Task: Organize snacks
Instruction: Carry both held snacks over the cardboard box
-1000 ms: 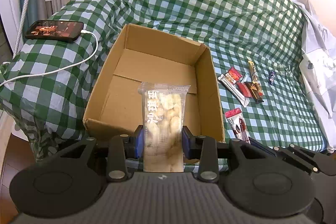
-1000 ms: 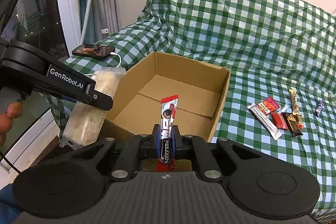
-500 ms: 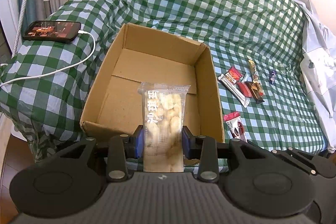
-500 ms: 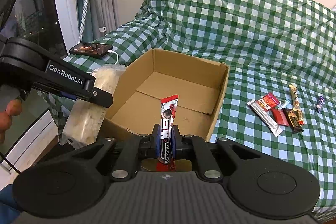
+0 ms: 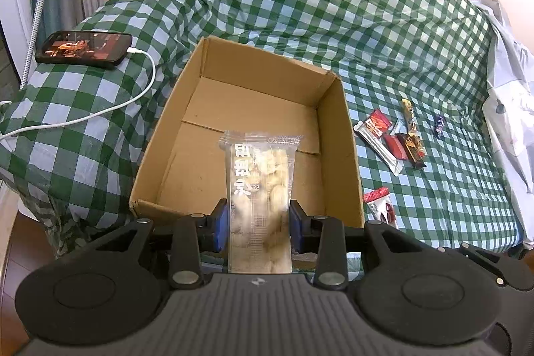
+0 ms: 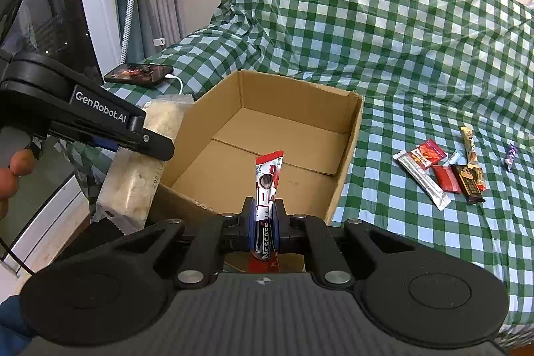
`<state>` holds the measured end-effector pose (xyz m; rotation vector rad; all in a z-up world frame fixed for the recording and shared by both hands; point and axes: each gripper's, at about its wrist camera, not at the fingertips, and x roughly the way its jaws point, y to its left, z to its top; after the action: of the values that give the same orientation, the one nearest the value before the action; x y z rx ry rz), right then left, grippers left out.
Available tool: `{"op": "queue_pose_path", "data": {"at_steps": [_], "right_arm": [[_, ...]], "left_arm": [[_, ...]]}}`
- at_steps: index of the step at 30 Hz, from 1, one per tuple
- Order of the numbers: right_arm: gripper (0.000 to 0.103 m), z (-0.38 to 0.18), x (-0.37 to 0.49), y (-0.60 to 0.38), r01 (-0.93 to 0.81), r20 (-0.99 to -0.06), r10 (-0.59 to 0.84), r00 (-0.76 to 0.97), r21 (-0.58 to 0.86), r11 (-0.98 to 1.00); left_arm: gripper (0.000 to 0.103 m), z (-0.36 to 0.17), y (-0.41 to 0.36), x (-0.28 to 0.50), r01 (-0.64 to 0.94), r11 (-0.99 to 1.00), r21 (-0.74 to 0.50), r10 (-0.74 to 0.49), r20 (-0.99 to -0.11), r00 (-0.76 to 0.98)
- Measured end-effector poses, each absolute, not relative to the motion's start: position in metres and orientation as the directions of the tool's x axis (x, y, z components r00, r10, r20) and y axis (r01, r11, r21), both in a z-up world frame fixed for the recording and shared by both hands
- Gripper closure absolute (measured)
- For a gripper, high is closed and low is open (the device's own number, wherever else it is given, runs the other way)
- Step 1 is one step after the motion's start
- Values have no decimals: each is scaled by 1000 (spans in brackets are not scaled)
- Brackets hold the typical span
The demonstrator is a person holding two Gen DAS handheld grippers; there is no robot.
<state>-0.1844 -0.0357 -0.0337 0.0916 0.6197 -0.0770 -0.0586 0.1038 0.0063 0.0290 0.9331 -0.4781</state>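
Both grippers barely shifted above empty cardboard box (image 5: 337, 135): left gripper (image 5: 258, 224) pinches light, crushable biscuit pack (image 5: 258, 185) mid-body, right gripper (image 6: 263, 222) clamps thin, limp Nescafé sachet (image 6: 267, 185).

Bright, even daylight fills both fisheye views, entering from the window (image 6: 50, 22) at about 9 o'clock in the right wrist view and leaving only soft shadows inside the box (image 5: 253, 129) and under the snacks (image 6: 440, 175). The checked cover (image 5: 300, 5) shows a mild sheen on its folds toward 12 o'clock, while the phone (image 5: 85, 48) screen glows at 10 o'clock. Straight lines bow heavily toward the rims, corners fall to black vignette, and the clear packet (image 5: 258, 199) nearest the left lens looks soft, though the mid-ground stays sharp.
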Motion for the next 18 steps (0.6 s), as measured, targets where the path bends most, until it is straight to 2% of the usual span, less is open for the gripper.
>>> {"op": "queue_pose_path", "data": {"at_steps": [18], "right_arm": [[92,-38,-146,-48,121,-594,-54,803,74,990]], "left_arm": [[63,4,84,-10,382,905,-185,-373,-777,507]]}}
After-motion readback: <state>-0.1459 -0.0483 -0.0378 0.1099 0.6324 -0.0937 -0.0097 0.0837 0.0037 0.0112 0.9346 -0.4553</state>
